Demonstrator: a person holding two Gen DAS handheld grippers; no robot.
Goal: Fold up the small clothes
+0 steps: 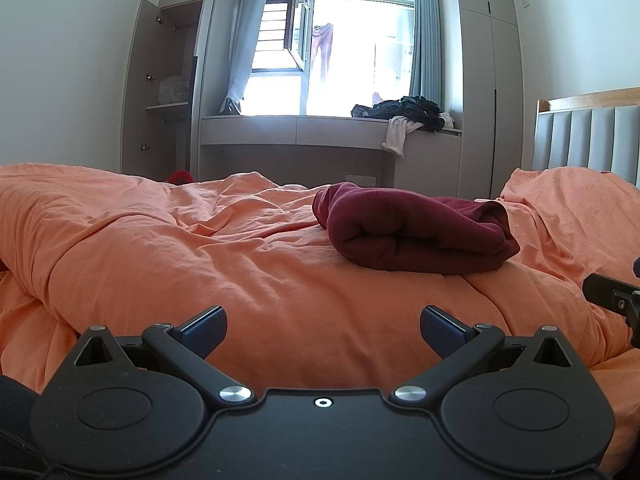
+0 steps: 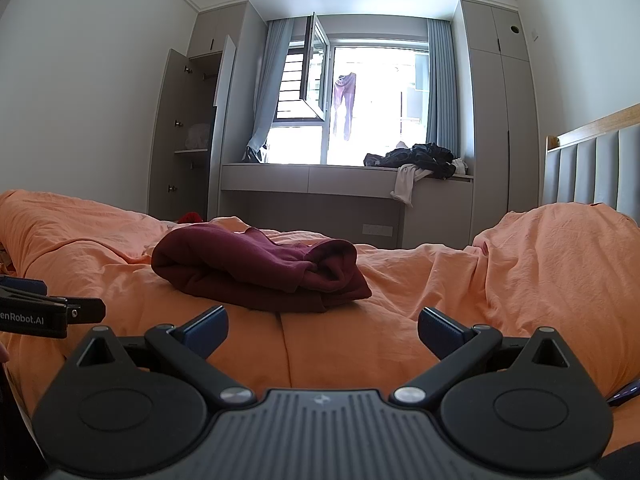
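Note:
A dark red garment (image 1: 416,230) lies folded into a thick bundle on the orange duvet (image 1: 200,248); it also shows in the right wrist view (image 2: 260,270). My left gripper (image 1: 323,330) is open and empty, low over the duvet, short of the garment and to its left. My right gripper (image 2: 323,330) is open and empty, short of the garment and to its right. The right gripper's body shows at the right edge of the left wrist view (image 1: 612,298); the left gripper's body shows at the left edge of the right wrist view (image 2: 48,312).
A window bench (image 1: 296,128) behind the bed carries a pile of dark and white clothes (image 1: 408,114). An open wardrobe (image 1: 172,92) stands at the left, a padded headboard (image 1: 588,140) at the right. A small red item (image 1: 180,177) lies beyond the bed.

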